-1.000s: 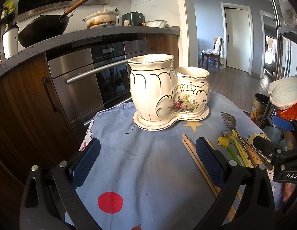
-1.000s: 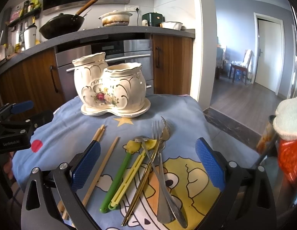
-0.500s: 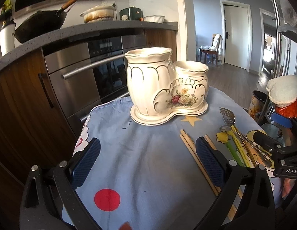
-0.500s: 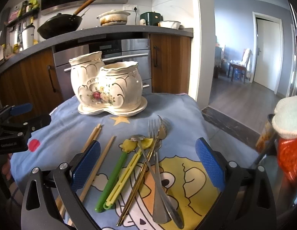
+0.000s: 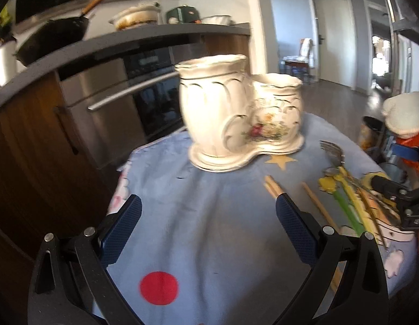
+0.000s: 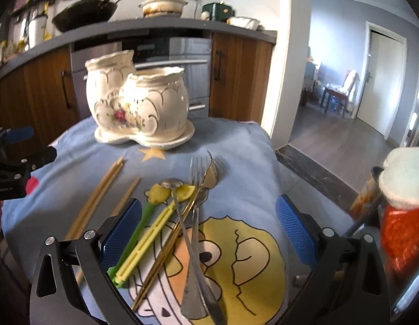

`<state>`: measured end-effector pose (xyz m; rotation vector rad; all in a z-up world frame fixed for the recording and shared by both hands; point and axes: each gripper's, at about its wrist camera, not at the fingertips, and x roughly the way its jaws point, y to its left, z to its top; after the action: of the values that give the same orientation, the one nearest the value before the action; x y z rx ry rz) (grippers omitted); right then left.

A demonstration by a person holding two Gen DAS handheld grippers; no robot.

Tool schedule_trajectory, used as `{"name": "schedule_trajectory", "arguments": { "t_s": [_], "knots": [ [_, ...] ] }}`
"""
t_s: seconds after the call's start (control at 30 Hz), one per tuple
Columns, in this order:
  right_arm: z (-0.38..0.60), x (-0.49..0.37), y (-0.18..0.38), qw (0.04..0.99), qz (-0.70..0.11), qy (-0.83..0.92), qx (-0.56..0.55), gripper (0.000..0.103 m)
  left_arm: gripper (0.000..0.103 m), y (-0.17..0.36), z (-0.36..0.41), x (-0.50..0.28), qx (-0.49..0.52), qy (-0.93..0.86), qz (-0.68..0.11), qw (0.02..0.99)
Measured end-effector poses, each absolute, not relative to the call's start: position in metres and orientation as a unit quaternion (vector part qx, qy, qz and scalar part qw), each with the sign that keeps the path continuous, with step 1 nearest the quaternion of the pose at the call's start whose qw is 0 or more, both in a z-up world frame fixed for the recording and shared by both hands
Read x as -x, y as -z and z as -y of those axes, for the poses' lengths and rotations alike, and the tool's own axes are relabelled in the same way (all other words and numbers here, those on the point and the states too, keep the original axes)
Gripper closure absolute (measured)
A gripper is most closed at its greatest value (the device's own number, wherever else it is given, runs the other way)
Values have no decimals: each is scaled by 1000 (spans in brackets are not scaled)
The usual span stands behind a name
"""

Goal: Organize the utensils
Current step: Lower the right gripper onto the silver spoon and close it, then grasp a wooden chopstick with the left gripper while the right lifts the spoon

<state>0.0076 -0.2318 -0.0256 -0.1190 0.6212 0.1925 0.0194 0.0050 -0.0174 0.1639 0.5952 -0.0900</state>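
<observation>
Right tongs [image 6: 208, 233] hung wide apart and empty, low over the near end of the cutlery pile, and that was the pairing to watch: the handles of the silver forks [image 6: 194, 257] and the gold fork [image 6: 166, 254] ran straight in between the two blue pads, long axes pointing away toward the holder, heads fanned out at the far end. Just left of them lay the green spoon [image 6: 133, 233] and the yellow spoon [image 6: 144, 246], tilted the same way, their near ends tucked by the left pad. Further left the wooden chopsticks [image 6: 98, 197] lay on the blue cloth [image 6: 250, 168] that covered the counter, also lengthwise toward the holder. Left tongs [image 5: 208, 233] were spread and empty too, over bare cloth beside a red dot [image 5: 158, 288], with only the chopsticks touching their right pad in that view; the rest of the cutlery sat well off to their right. So the right hand looked the nearer one for the forks and spoons, the left for the chopsticks at best. Beyond everything, upright and with nothing showing above its rims, stood the white ceramic holder [image 6: 140, 108], two joined cups on one base, taller cup to the left, dead ahead of the pile, so a lift-and-carry forward along the handles' own line looked like the call
</observation>
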Motion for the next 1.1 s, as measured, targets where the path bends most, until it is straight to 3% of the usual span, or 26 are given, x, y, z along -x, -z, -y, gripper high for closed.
{"name": "schedule_trajectory", "arguments": {
  "t_s": [0.17, 0.3, 0.4, 0.53, 0.8, 0.87, 0.97, 1.1],
  "knots": [
    [226, -18, 25, 934, -329, -117, 81, 10, 5, 18, -2, -22, -74, 71, -306, 947],
    [215, -31, 31, 918, -361, -140, 89, 44, 5, 19, 1, -21, -63, 102, -320, 940],
    [210, -38, 35, 908, -381, -155, 83, 62, 6, 25, 4, -28, -66, 105, -353, 927],
    [206, -42, 39, 902, -390, -165, 81, 77, 22, 35, 11, -30, -84, 126, -377, 914],
    [195, -50, 43, 901, -390, -163, 103, 82, 31, 45, 21, -30, -89, 143, -392, 904],
    [190, -52, 46, 898, -390, -164, 118, 82, 37, 45, 24, -30, -89, 145, -394, 903],
    [190, -54, 46, 898, -388, -168, 121, 97, 45, 46, 28, -34, -84, 151, -409, 896],
    [199, -50, 36, 908, -368, -172, 101, 99, 56, 48, 37, -36, -78, 159, -424, 888]
  ]
}}
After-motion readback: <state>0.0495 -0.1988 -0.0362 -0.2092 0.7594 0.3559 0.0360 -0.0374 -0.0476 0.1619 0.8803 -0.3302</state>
